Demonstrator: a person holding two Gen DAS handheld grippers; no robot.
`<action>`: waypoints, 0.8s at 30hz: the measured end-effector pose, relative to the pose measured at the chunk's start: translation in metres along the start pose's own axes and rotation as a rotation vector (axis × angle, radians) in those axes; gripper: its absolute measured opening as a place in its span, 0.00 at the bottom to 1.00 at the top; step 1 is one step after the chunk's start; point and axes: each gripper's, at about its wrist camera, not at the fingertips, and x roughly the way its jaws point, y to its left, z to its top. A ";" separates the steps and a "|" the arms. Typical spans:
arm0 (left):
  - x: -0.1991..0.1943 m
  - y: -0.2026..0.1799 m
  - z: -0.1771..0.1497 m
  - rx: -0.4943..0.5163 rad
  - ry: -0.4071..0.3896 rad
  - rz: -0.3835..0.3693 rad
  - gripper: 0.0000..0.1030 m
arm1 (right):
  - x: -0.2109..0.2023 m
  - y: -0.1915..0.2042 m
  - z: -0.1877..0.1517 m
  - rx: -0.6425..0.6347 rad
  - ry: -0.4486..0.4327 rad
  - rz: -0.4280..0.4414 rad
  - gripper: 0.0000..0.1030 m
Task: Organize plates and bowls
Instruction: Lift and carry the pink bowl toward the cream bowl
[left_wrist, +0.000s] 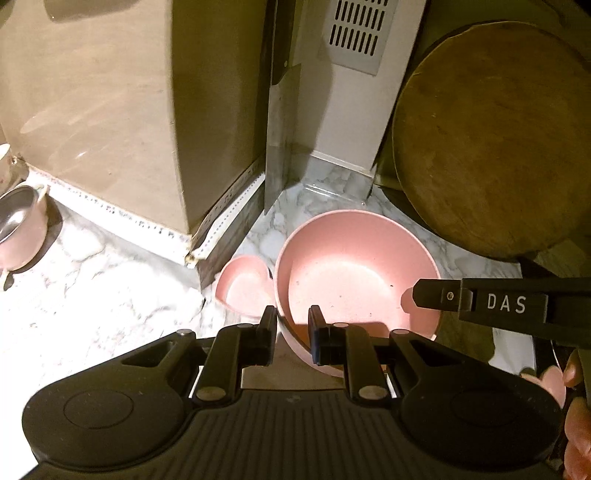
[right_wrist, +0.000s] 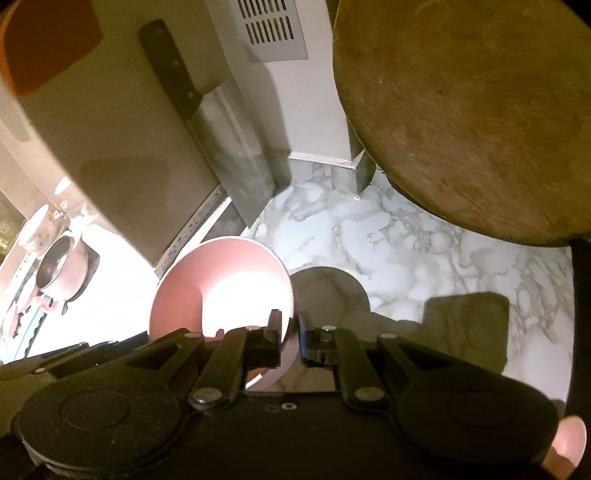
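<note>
A large pink bowl (left_wrist: 354, 280) hangs above the marble counter, held by both grippers. In the left wrist view my left gripper (left_wrist: 291, 325) is shut on its near rim, one finger inside and one outside. My right gripper (left_wrist: 415, 295) reaches in from the right and pinches the rim on that side. In the right wrist view the same pink bowl (right_wrist: 221, 288) tilts to the left, with my right gripper (right_wrist: 290, 328) shut on its edge. A smaller pink bowl (left_wrist: 243, 284) sits on the counter just left of the big one.
A cleaver (left_wrist: 277, 147) hangs on the wall in the corner. A round wooden board (left_wrist: 495, 147) leans at the right. A pink pot (left_wrist: 18, 229) with a steel inside stands far left. A white vented box (left_wrist: 354, 92) stands at the back. The marble counter (right_wrist: 424, 251) is bare under the bowl.
</note>
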 end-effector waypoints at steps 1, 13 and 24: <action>-0.004 0.000 -0.002 0.001 0.001 -0.002 0.17 | -0.004 0.001 -0.004 0.000 -0.002 0.002 0.08; -0.040 0.007 -0.033 0.019 0.011 -0.010 0.17 | -0.042 0.019 -0.042 0.000 -0.021 0.009 0.08; -0.051 0.016 -0.059 0.025 0.048 -0.016 0.17 | -0.050 0.027 -0.071 0.019 0.010 0.009 0.08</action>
